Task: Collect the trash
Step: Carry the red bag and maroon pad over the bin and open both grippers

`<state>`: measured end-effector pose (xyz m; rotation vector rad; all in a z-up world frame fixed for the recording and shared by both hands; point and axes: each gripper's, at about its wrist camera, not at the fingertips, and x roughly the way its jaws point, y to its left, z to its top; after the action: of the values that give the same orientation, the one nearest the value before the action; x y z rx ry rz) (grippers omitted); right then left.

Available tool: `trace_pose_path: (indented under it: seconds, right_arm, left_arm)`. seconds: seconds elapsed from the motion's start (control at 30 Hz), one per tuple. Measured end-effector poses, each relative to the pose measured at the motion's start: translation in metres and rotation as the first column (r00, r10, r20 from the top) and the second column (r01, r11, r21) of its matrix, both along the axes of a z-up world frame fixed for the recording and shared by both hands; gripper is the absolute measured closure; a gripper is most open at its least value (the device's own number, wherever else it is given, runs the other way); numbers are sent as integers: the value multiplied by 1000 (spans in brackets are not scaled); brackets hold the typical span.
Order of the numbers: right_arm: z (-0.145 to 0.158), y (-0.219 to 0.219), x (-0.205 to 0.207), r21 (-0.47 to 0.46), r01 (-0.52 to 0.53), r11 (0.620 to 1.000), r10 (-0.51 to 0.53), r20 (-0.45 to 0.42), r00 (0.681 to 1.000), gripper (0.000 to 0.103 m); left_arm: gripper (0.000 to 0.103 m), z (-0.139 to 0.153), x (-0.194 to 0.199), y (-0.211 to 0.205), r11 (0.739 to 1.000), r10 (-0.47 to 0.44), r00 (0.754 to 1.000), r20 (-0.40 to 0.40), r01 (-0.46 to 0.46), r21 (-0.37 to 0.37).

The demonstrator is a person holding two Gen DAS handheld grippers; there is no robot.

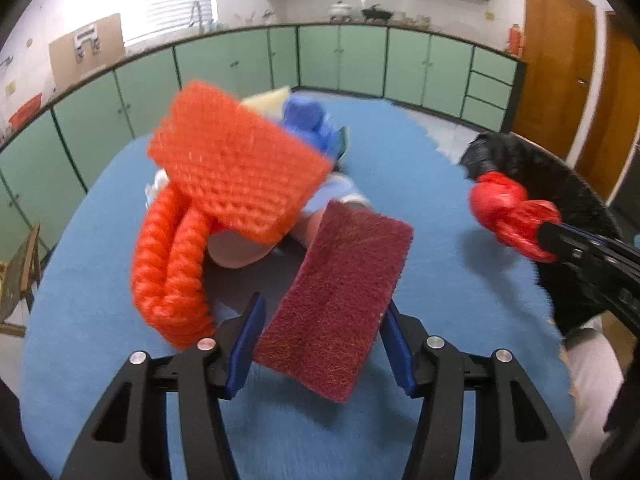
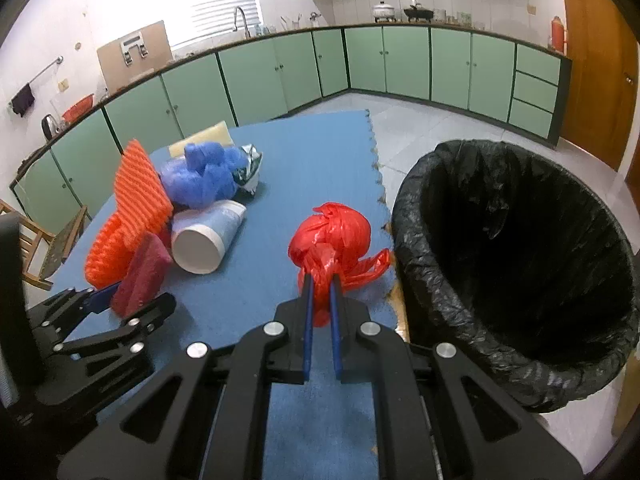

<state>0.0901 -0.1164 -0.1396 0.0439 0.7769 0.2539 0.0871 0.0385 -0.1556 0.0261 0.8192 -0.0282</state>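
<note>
A: Your left gripper [image 1: 320, 344] is gripping the maroon scouring pad [image 1: 340, 300] between its blue pads [image 1: 244, 348], holding it tilted above the blue foam mat [image 1: 440, 240].

B: And what is your right hand doing?

A: Your right gripper [image 2: 320, 284] is clenching a knotted red plastic bag [image 2: 332, 236]. The jaws are standing almost together, with a twist of the bag pinched between them, and the ball of the bag is hanging past the fingertips over the mat's edge.

B: Where is the bin sitting?

A: The bin with the black liner [image 2: 520, 260] is standing on the floor just beside the mat, to the right of your red bag, and its mouth is gaping toward you.

B: What else is lying on the mat?

A: The rest of the pile is sitting behind your scouring pad: an orange foam net [image 1: 236, 168] is leaning against it, a white paper cup [image 2: 204, 244] is lying on its side, a blue mesh puff [image 2: 204, 176] is resting behind the cup, and a crumpled foil wrapper [image 2: 250, 172] and a pale yellow sponge [image 2: 208, 136] are lying at the back.

B: And beyond the mat?

A: Green cabinets [image 2: 360, 64] are running along the walls.
</note>
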Motion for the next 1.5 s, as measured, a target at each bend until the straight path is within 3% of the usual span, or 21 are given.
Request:
trace_pose_path:
  seconds: [0.33, 0.63, 0.83, 1.13, 1.23, 1.43, 1.5]
  right_arm:
    - [39, -37, -15, 41, 50, 998, -54, 90, 994, 97]
    - [62, -100, -13, 37, 176, 984, -179, 154, 972, 97]
    - [55, -152, -6, 27, 276, 961, -277, 143, 950, 97]
    - [23, -216, 10, 6, 379, 925, -378, 96, 921, 97]
    - [12, -229, 15, 10, 409, 913, -408, 74, 910, 90]
    - [4, -241, 10, 0, 443, 896, -442, 81, 893, 53]
    - [3, -240, 8, -12, 455, 890, -453, 90, 887, 41]
  left_arm:
    - [47, 47, -4, -10, 997, -37, 996, 77, 43, -69]
    - [47, 69, 32, -80, 980, -150, 981, 122, 163, -110]
    - [47, 77, 64, -140, 960, -232, 962, 146, 251, -124]
    - [47, 61, 111, -217, 941, -305, 946, 111, 317, -122]
    - [44, 50, 128, -239, 927, -345, 937, 65, 350, -134]
    - [24, 49, 136, -246, 918, -358, 933, 48, 361, -165]
    - [21, 51, 135, -240, 922, -340, 939, 54, 344, -176]
